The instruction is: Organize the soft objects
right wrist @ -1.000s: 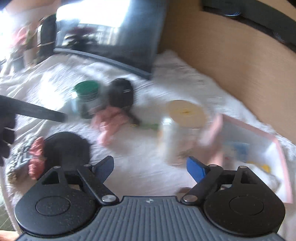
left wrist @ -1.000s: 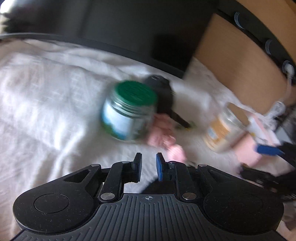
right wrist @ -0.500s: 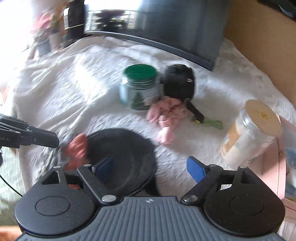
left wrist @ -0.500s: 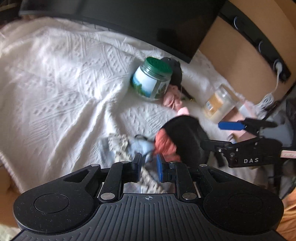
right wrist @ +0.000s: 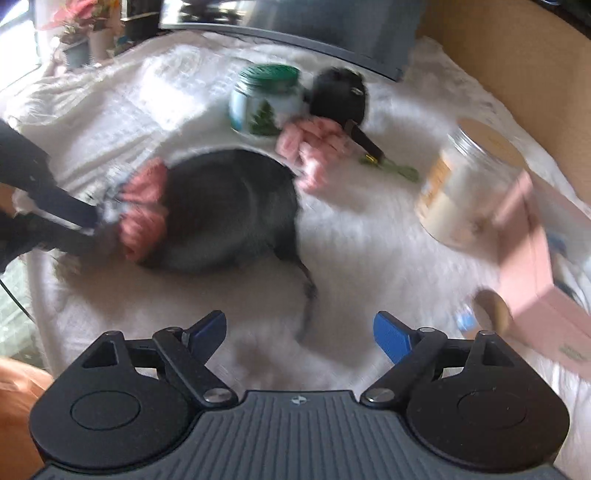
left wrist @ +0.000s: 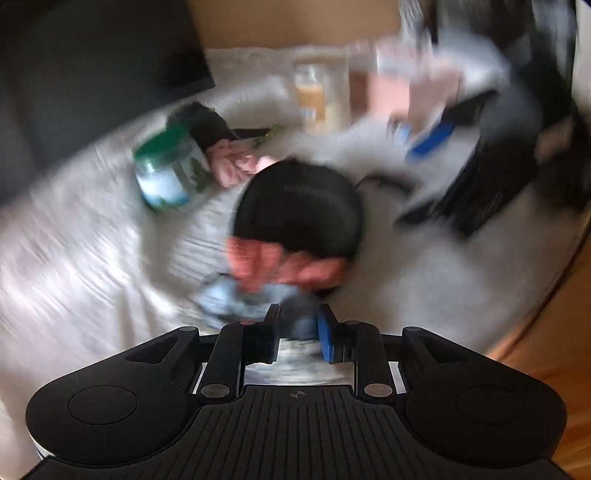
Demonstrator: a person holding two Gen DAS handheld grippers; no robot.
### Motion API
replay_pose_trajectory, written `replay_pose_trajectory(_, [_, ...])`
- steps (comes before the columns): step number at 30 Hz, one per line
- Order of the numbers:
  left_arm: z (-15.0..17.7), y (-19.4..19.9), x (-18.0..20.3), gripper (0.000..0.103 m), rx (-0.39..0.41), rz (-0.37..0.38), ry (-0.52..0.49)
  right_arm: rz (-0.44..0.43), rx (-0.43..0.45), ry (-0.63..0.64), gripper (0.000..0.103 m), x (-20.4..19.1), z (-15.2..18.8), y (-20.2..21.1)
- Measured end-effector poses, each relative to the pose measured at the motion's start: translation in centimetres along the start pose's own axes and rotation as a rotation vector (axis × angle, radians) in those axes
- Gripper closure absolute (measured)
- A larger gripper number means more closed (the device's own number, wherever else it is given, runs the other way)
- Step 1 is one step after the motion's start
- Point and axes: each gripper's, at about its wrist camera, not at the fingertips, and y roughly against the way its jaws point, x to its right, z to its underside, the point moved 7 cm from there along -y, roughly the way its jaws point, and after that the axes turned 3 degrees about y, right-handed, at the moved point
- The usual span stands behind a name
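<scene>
Lying just ahead of the left claw, whose jaws are opening around its blue folds: limp patchwork cloth, light, best pinched at an edge. Right claw: wide, empty.

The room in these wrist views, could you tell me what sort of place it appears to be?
Probably a home room, perhaps a bedroom. A white knitted blanket covers the surface, potted flowers stand by a bright window, and a green-lidded jar lies among soft items.
</scene>
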Motion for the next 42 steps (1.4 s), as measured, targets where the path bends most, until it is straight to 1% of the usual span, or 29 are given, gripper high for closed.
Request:
replay_pose_trajectory(1, [0.0, -0.3, -0.5, 0.074, -0.004, -0.049, -0.018, 0.020, 0.005, -0.014, 0.015, 0.3, 0.0, 0.0])
replay_pose_trajectory(2, [-0.1, -0.4, -1.4, 0.073, 0.001, -0.085, 0.008, 0.032, 0.011, -0.035, 0.015, 0.6, 0.1, -0.1])
replay_pose_trajectory(3, [-0.3, -0.3, -2.4, 0.072, 0.014, -0.104, 0.058, 0.040, 0.017, -0.058, 0.014, 0.9, 0.1, -0.2])
replay_pose_trajectory(5, [-0.6, 0.0, -4.7, 0.072, 0.043, -0.119, 0.168, 0.056, 0.024, -0.095, 0.010, 1.2, 0.2, -0.4])
replay_pose_trajectory(7, [-0.7, -0.3, -6.3, 0.072, 0.045, -0.131, 0.226, 0.076, 0.035, -0.129, 0.002, 1.5, 0.6, -0.4])
replay_pose_trajectory(8, [-0.7, -0.7, -7.0, 0.072, 0.038, -0.128, 0.237, 0.082, 0.042, -0.147, 0.001, 1.6, 0.8, -0.4])
replay_pose_trajectory(11, [-1.4, -1.9, -7.7, 0.072, 0.017, -0.097, 0.209, 0.063, 0.043, -0.204, 0.000, 1.9, 1.4, -0.4])
replay_pose_trajectory(14, [-2.5, -3.5, -8.0, 0.072, 0.001, -0.085, 0.163, 0.027, 0.040, -0.248, 0.000, 2.3, 1.8, -0.5])
replay_pose_trajectory(18, [-4.5, -5.5, -8.0, 0.072, -0.021, -0.044, 0.111, 0.032, 0.060, -0.246, 0.000, 2.3, 2.0, -0.4])
replay_pose_trajectory(19, [-5.0, -5.9, -8.1, 0.072, -0.022, -0.041, 0.090, 0.034, 0.066, -0.247, 0.000, 2.2, 2.0, -0.3])
replay_pose_trajectory(23, [-6.4, -7.2, -9.1, 0.071, -0.012, -0.082, 0.043, 0.037, 0.077, -0.250, 0.000, 2.1, 2.2, -0.4])
replay_pose_trajectory(25, [-6.8, -7.9, -10.0, 0.071, -0.018, -0.064, 0.055, 0.040, 0.081, -0.253, 0.000, 2.1, 2.3, -0.4])
replay_pose_trajectory(29, [-7.1, -8.8, -12.3, 0.071, -0.012, -0.013, 0.187, 0.046, 0.082, -0.260, 0.000, 2.1, 2.4, -0.3])
replay_pose_trajectory(31, [-7.0, -9.2, -12.9, 0.071, -0.007, 0.006, 0.232, 0.046, 0.081, -0.261, 0.000, 2.0, 2.5, -0.2])
replay_pose_trajectory(32, [-6.8, -9.5, -13.0, 0.071, -0.011, 0.025, 0.253, 0.045, 0.082, -0.260, 0.000, 2.0, 2.6, -0.1])
replay_pose_trajectory(33, [-6.6, -9.8, -13.0, 0.074, -0.017, 0.053, 0.275, 0.045, 0.085, -0.261, 0.000, 1.9, 2.7, -0.1])
replay_pose_trajectory(35, [-6.2, -10.3, -12.9, 0.074, -0.045, 0.121, 0.328, 0.048, 0.088, -0.264, 0.000, 1.8, 2.8, 0.0])
replay_pose_trajectory(37, [-5.9, -10.3, -13.0, 0.074, -0.055, 0.141, 0.358, 0.052, 0.086, -0.272, 0.000, 1.8, 2.9, 0.0])
replay_pose_trajectory(39, [-5.4, -10.1, -13.0, 0.074, -0.067, 0.158, 0.381, 0.064, 0.067, -0.288, 0.000, 1.7, 3.0, 0.2])
replay_pose_trajectory(42, [-4.6, -9.6, -13.2, 0.074, -0.043, 0.176, 0.445, 0.064, 0.046, -0.296, 0.000, 1.5, 3.4, 0.6])
